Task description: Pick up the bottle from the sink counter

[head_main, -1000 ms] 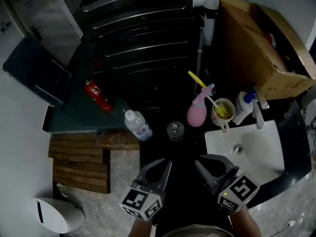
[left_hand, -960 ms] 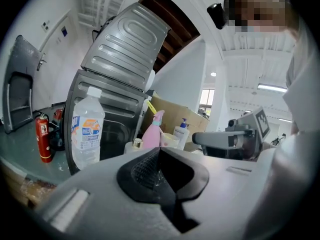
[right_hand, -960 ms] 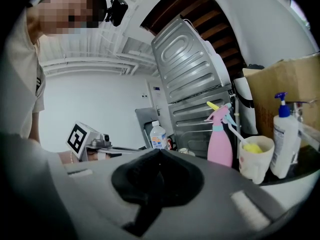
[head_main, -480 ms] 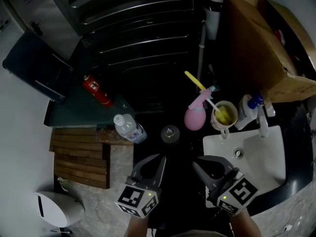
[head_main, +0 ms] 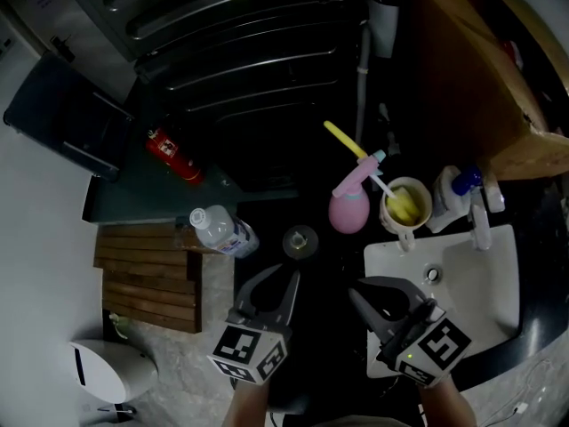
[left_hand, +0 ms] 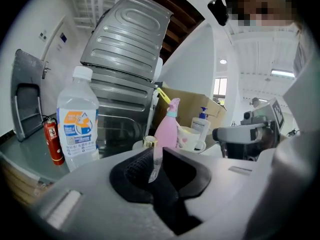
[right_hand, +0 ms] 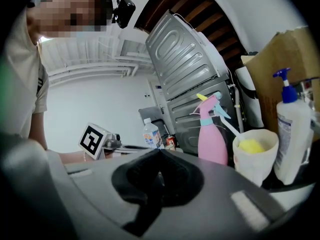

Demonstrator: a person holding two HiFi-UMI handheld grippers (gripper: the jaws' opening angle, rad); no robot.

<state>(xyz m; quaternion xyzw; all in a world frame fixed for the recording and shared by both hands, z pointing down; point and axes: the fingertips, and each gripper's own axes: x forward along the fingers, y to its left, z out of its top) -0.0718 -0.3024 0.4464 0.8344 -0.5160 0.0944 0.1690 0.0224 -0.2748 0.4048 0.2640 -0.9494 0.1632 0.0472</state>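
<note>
I read this as the approach, with nothing lifted yet. The clear water bottle (head_main: 218,232), which I take to be the one wanted, stands upright on the dark counter (head_main: 336,254). In the head view it sits at about ten o'clock from my left gripper (left_hand: 156,156) and well apart from it. The left gripper is clenched but for a hairline slit between its pads, with nothing in that slit, and it touches nothing. The right gripper (right_hand: 159,156) is clenched too and carries nothing, hovering over the seven o'clock corner of the white sink (head_main: 471,283). A small round jar (head_main: 300,239) sits at twelve o'clock just ahead of the left jaws, and a pink spray bottle (head_main: 348,210) is at one o'clock; I could knock either if I drift right. Next, I reckon, the left gripper must spread wide, swing toward ten o'clock and straddle the bottle's body below the shoulder before closing. The thin plastic will likely give, so a moderate squeeze seems wise.
</note>
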